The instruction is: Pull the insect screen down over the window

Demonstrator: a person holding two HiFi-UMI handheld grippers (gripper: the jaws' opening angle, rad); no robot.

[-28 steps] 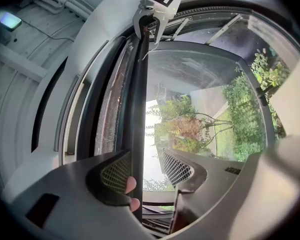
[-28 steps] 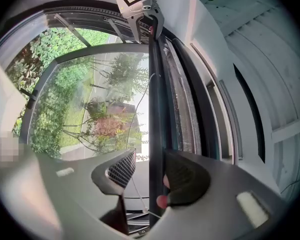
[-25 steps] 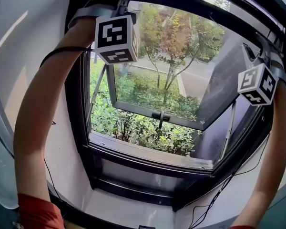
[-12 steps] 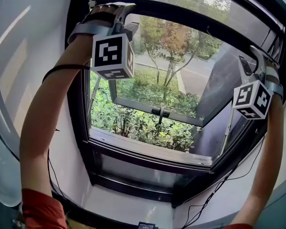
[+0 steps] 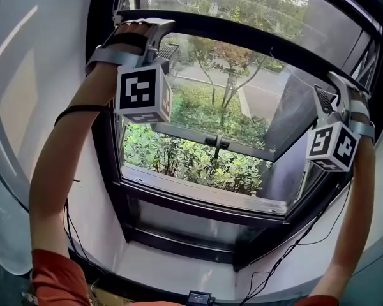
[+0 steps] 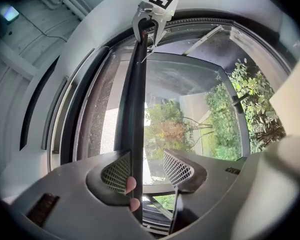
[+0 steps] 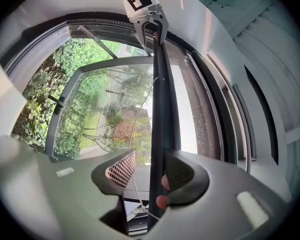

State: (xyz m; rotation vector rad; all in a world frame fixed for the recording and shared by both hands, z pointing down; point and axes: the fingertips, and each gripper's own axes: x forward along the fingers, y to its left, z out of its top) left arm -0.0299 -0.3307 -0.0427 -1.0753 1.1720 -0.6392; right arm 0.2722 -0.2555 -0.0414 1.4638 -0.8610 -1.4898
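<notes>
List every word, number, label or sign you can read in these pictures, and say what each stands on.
No readable text anywhere.
Left marker cube: black-and-white square patterns only, no letters or digits.
Right marker cube: the same, patterns only.
Small dark device at the bottom edge of the head view: too small to read.

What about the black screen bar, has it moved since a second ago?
Yes. The screen bar has come down, closer to the bottom window frame.
</notes>
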